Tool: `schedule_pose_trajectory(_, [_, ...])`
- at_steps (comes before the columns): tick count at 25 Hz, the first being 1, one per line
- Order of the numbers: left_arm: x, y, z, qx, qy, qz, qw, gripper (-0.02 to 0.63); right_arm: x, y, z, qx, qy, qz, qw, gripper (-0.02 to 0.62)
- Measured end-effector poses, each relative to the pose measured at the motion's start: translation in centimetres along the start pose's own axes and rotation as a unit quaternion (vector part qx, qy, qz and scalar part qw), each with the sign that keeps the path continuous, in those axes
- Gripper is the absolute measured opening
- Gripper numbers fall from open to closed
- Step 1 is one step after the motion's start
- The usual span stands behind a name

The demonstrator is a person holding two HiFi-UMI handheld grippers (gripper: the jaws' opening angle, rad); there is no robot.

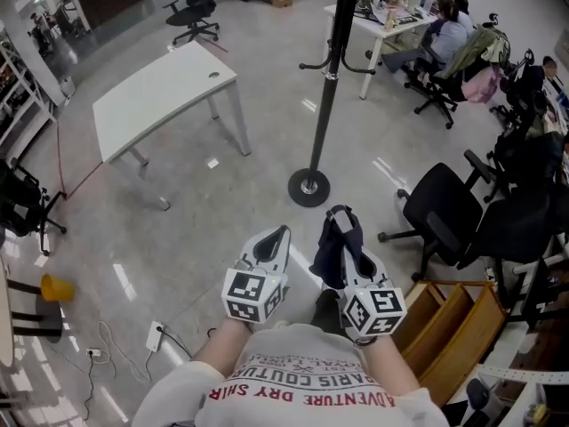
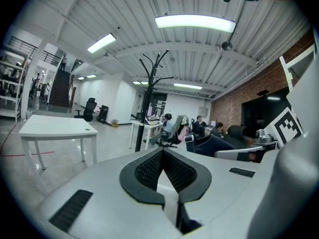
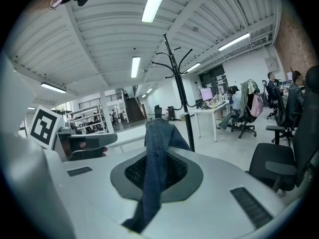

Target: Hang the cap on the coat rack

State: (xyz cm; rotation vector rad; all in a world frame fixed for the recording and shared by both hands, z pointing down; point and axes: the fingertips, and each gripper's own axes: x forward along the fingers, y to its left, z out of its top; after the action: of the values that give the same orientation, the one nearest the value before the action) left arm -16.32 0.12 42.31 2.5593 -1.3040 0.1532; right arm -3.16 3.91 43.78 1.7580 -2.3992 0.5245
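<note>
Between the tightly closed jaws of the right gripper (image 3: 157, 169) sits a fold of the denim cap (image 3: 155, 143), pinched so it can be carried. The left gripper (image 2: 163, 153), jaws together and empty, rides alongside. Ahead, well apart, the coat rack (image 1: 330, 78) offers its hooks.

The only print that can be read is on the person's white shirt (image 1: 307, 391), in red capitals that appear upside down in the head view. Two lines read in part "ARIS COUTUR" and "ADVENTURE DRY SHIR", with their ends out of sight. A third, smaller line is too small to make out.
</note>
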Motion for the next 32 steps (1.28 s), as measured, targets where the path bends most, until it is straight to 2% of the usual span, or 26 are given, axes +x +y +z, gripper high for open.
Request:
schedule_pose_trajectory(6, [6.4, 0.7, 3.8, 0.007, -0.027, 0.033, 0.9991, 0.005, 5.3, -4.8, 4.3, -0.014, -0.01, 0.037, 0.999, 0.02])
schedule_pose_trajectory(11, [13.9, -1.5, 6.6, 0.018, -0.044, 0.055, 0.9973, 0.005, 8.3, -11.5, 7.9, -0.034, -0.011, 0.062, 0.997, 0.02])
schedule_pose_trajectory(15, [19.7, -3.2, 7.7, 0.011, -0.043, 0.064, 0.997, 0.005, 10.5, -16.9, 10.3, -0.038, -0.011, 0.076, 0.996, 0.02])
schedule_pose_trajectory(21, [25.2, -3.9, 7.3, 0.006, -0.024, 0.071, 0.9972, 0.005, 13.4, -22.6, 12.4, -0.033, -0.009, 0.082, 0.996, 0.021])
schedule_pose_trajectory(26, [28.8, -1.8, 7.9, 0.004, -0.019, 0.065, 0.9977, 0.005, 16.7, -24.4, 13.2, -0.026, -0.007, 0.074, 0.997, 0.02])
schedule_pose_trajectory(32, [34.4, 2.2, 9.7, 0.006, -0.021, 0.035, 0.9991, 0.005, 22.2, -25.6, 15.1, -0.025, -0.01, 0.054, 0.998, 0.02])
